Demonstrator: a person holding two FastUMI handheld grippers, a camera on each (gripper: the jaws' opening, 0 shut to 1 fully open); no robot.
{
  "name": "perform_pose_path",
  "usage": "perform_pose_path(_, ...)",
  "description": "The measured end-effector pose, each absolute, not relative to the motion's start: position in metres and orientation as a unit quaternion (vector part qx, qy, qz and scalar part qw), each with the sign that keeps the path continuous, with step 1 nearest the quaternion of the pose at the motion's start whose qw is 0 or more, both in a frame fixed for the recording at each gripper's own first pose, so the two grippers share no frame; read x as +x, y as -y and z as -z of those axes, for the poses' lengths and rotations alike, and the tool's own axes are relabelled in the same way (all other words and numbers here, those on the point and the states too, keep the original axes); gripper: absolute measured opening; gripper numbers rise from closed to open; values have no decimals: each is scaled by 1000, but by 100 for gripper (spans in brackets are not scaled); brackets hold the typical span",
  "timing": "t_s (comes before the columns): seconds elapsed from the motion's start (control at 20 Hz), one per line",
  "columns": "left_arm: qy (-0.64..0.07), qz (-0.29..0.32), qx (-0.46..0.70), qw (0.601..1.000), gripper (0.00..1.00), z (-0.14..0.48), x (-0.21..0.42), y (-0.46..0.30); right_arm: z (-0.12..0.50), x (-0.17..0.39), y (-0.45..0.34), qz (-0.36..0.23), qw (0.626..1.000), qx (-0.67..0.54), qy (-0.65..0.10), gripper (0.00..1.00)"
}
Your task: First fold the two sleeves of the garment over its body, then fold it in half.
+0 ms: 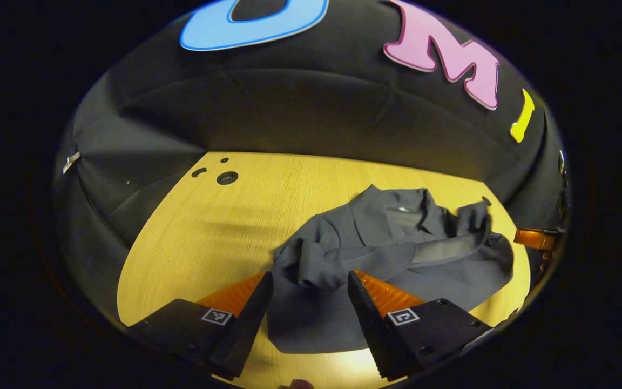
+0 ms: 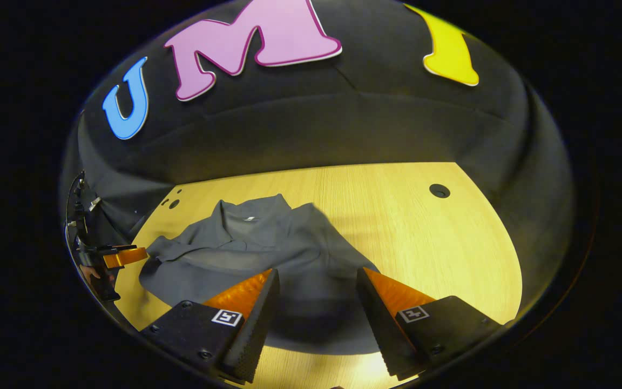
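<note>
Grey garment (image 1: 392, 254) lies on the tabletop (image 1: 208, 227), collar at the far side. Both sleeves look already folded over the body, one sleeve (image 1: 376, 259) lying crumpled across the chest. Left gripper (image 1: 311, 283) and right gripper (image 2: 319, 281) hover above the near hem, fingers wide, holding nothing. Left to do, by my read: fold in half.

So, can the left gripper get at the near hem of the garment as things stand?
Probably yes. The left gripper is open above the grey garment, the hem lies between its fingers on the table, and nothing sits between them.
</note>
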State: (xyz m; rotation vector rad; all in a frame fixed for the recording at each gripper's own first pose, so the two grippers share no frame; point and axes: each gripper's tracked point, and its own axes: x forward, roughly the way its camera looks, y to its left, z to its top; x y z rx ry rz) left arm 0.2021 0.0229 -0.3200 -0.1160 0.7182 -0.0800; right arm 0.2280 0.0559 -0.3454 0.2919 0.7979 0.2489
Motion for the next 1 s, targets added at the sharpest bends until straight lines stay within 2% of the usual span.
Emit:
perform_pose_path(0.35,-304,61,-61,949,91,270,137,-19,308,153,-54,-147,908,156,-360,89)
perform_pose_path(0.75,-312,102,-51,943,92,260,44,12,270,91,-65,-168,913,155,-337,89)
perform_pose_path(1.0,-328,99,-51,938,92,264,0,17,273,50,-75,-181,905,166,-348,89)
